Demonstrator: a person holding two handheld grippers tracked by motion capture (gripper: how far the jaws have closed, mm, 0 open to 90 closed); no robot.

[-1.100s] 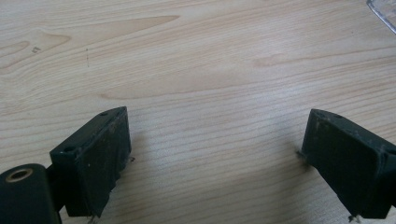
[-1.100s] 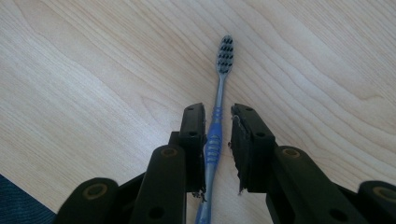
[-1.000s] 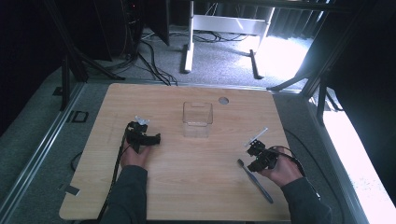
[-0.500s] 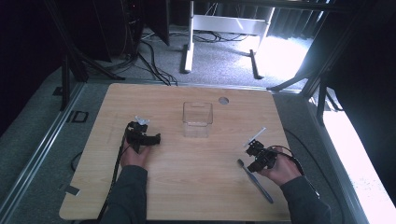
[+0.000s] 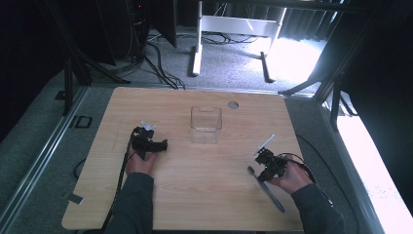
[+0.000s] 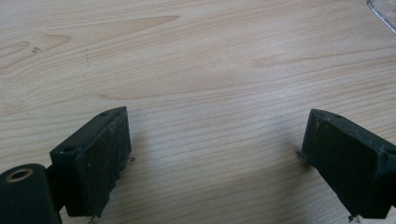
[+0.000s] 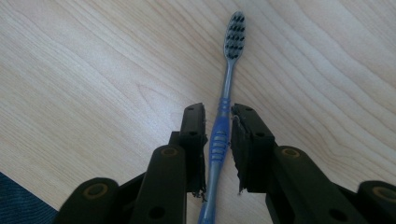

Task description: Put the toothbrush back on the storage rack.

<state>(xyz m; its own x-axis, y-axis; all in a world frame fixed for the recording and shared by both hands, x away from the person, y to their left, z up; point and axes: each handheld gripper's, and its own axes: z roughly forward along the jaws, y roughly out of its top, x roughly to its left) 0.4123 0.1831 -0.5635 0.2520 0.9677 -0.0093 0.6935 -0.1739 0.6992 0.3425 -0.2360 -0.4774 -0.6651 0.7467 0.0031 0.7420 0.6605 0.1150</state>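
Note:
A blue toothbrush [image 7: 223,116] lies flat on the wooden table [image 5: 195,195], its dark bristles pointing away from my right gripper [image 7: 218,122]. The jaws straddle the ribbed handle closely and have just been opening; a thin gap shows beside the handle. In the high view the toothbrush [image 5: 271,194] runs toward the front edge under the right hand, with the right gripper [image 5: 263,163] over its head end. My left gripper [image 6: 215,154] rests open on bare wood, nothing between its jaws, and the left gripper [image 5: 158,145] sits left of centre.
A clear plastic container [image 5: 206,124] stands upright mid-table toward the back; its corner [image 6: 385,11] shows at the upper right of the left gripper view. A thin white stick [image 5: 263,144] lies just beyond the right gripper. A round grommet [image 5: 233,105] marks the tabletop.
The right hand has shifted very slightly over the toothbrush. The left hand has kept still.

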